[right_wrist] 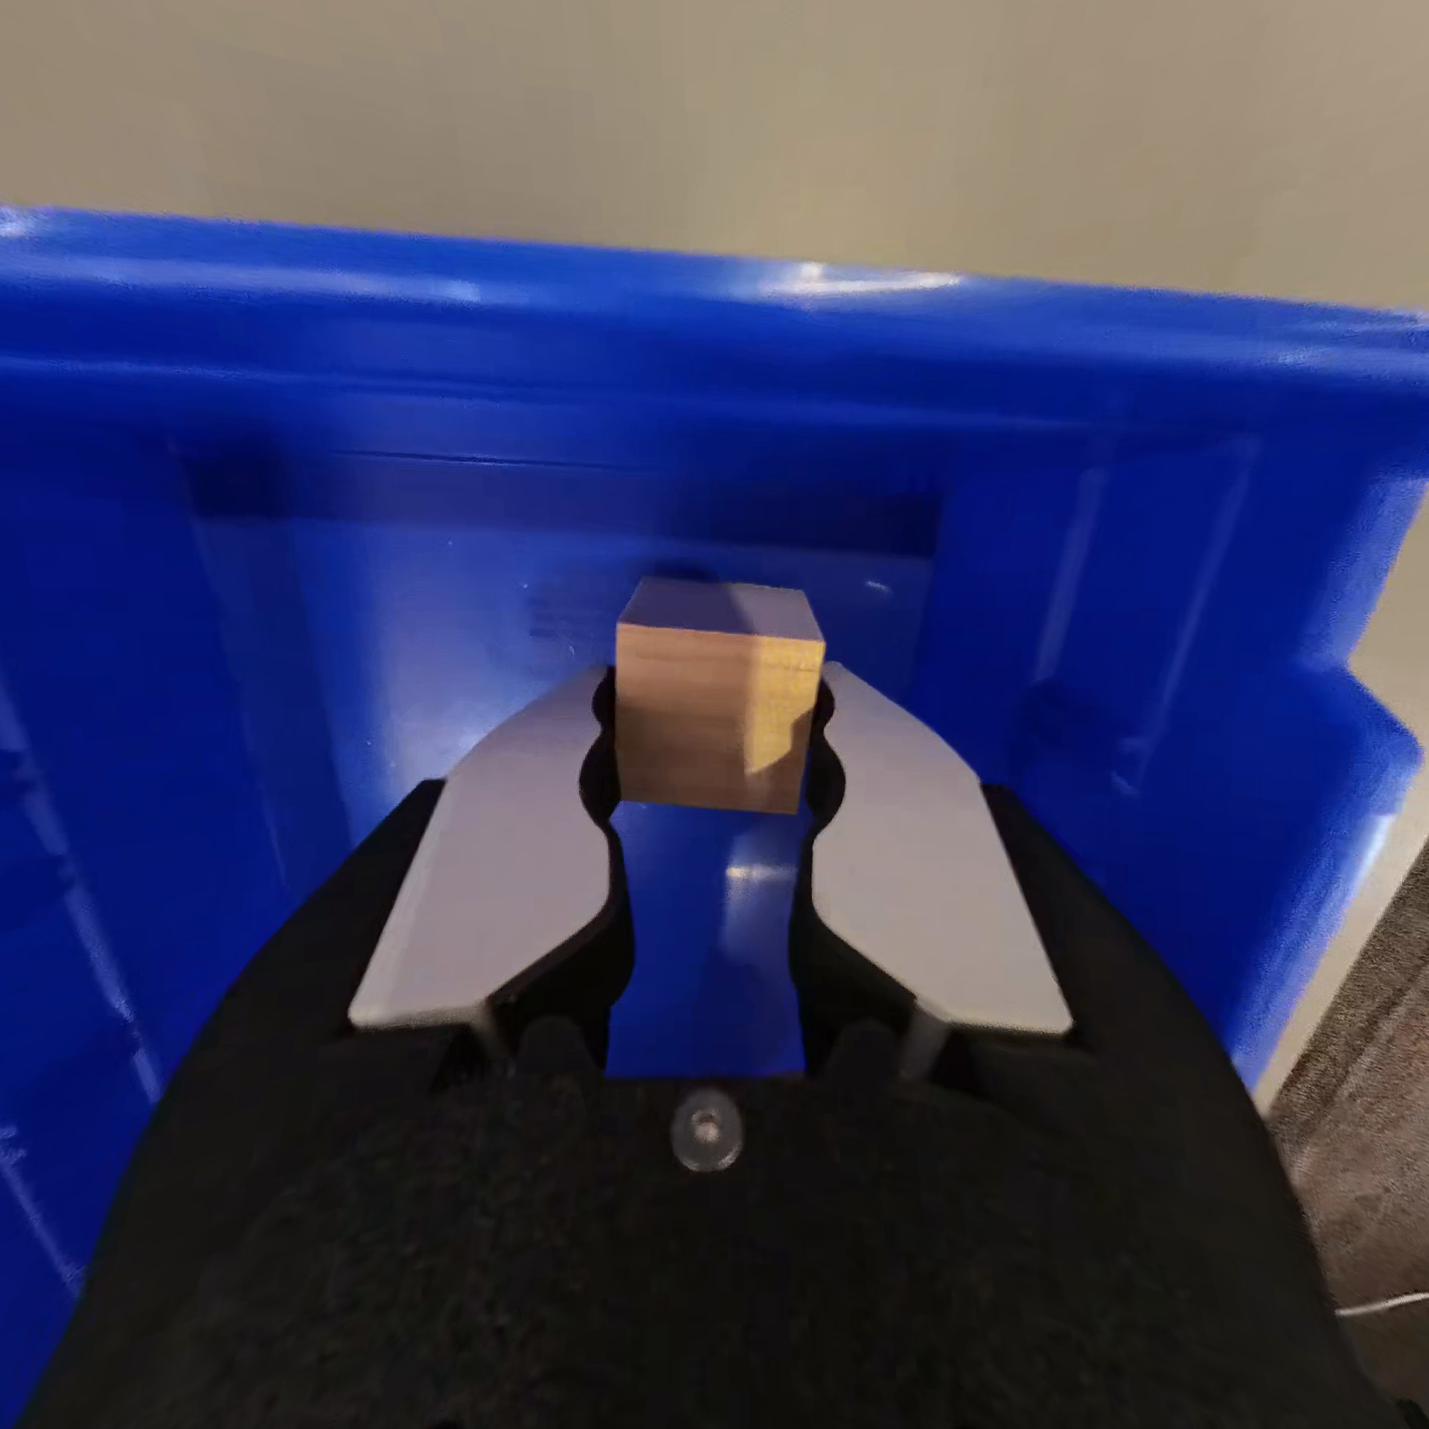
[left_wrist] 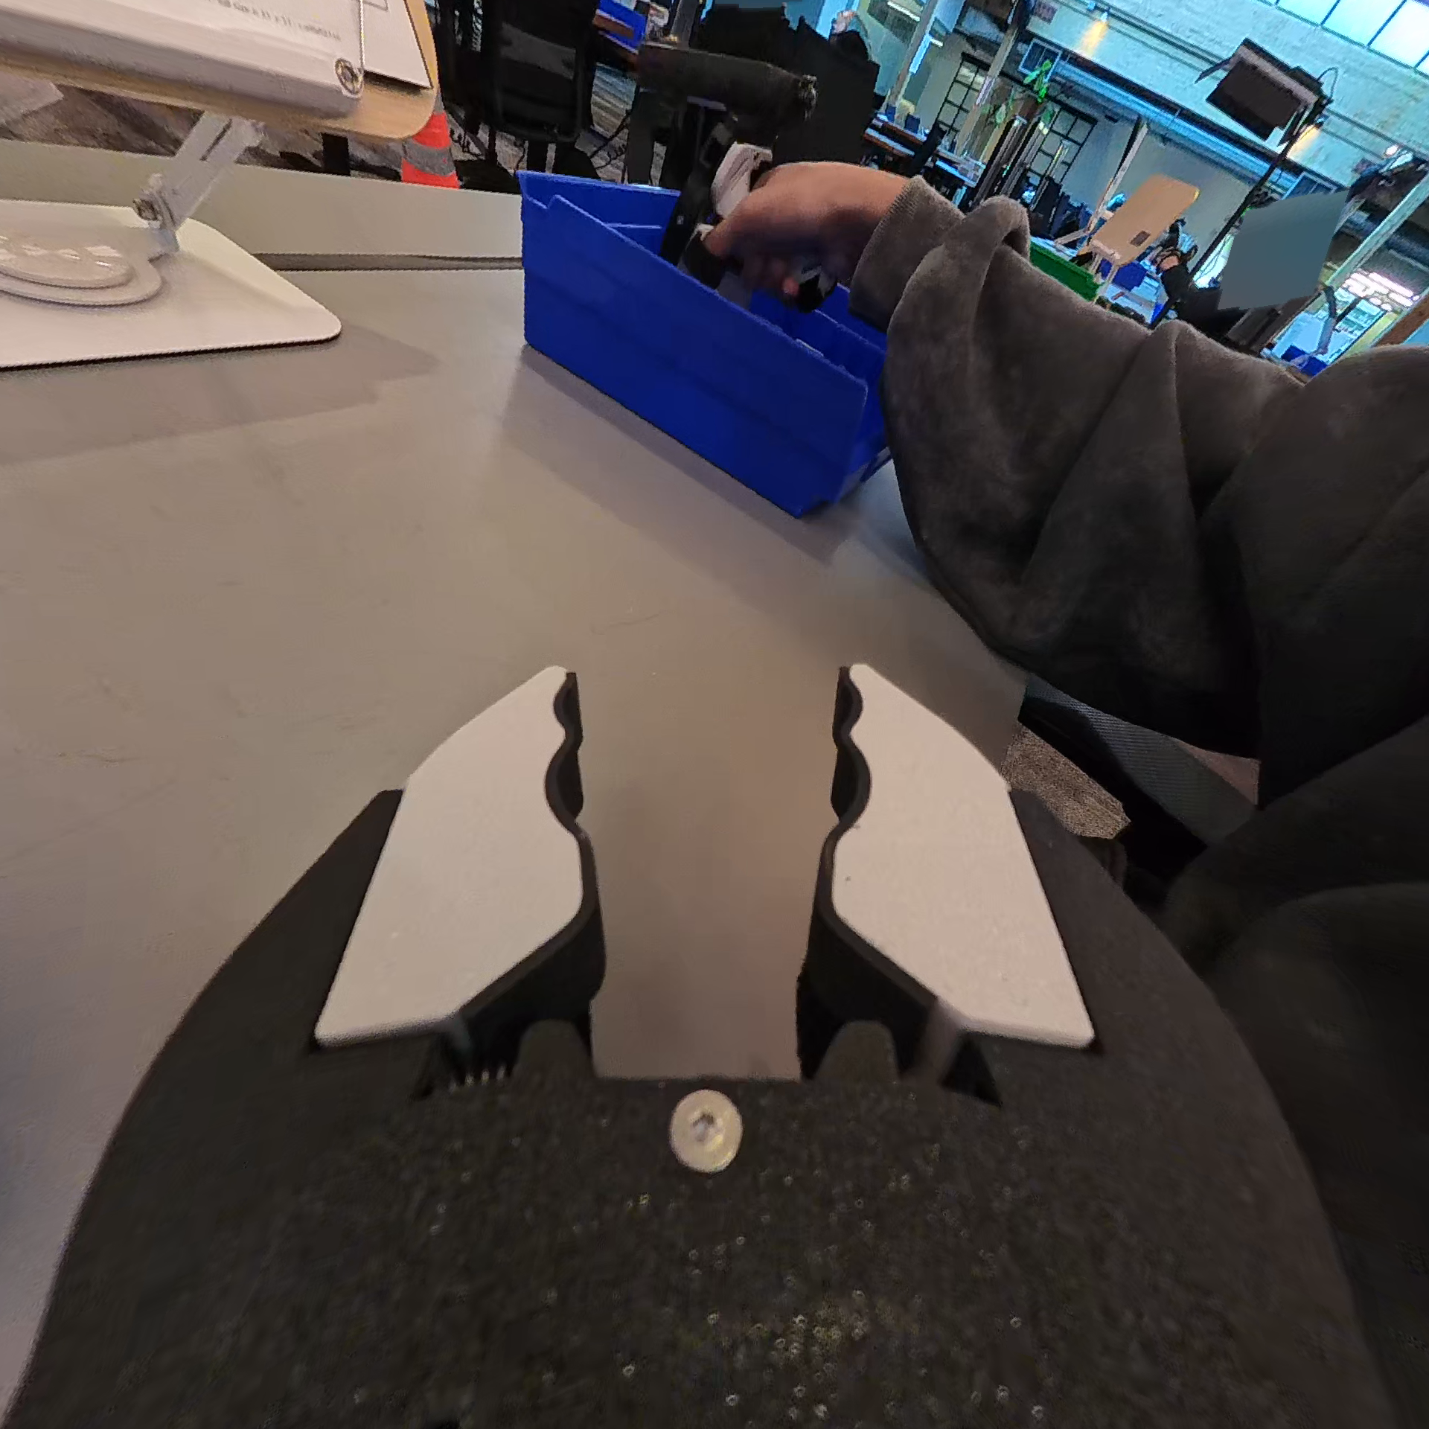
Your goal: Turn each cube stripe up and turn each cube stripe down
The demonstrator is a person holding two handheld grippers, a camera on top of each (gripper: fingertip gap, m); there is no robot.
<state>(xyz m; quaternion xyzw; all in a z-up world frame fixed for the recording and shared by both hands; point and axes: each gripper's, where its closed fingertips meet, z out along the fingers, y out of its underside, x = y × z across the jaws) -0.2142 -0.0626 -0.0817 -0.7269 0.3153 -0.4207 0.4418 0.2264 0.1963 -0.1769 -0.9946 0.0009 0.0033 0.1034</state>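
Observation:
In the right wrist view my right gripper (right_wrist: 713, 680) is shut on a small wooden cube (right_wrist: 715, 715) inside the blue bin (right_wrist: 387, 371). The cube's sides touch both fingertips. No stripe shows on its visible faces. In the left wrist view my left gripper (left_wrist: 705, 680) is open and empty, low over the grey table (left_wrist: 309, 603). The blue bin (left_wrist: 680, 363) stands farther off on that table, and a hand holds the right gripper (left_wrist: 723, 232) down into it. The cube is hidden there.
A white stand base (left_wrist: 155, 301) with a raised board sits at the table's far left. A grey sleeve (left_wrist: 1082, 433) reaches across from the right to the bin. The table's edge (left_wrist: 1005, 696) runs close to the right of my left gripper.

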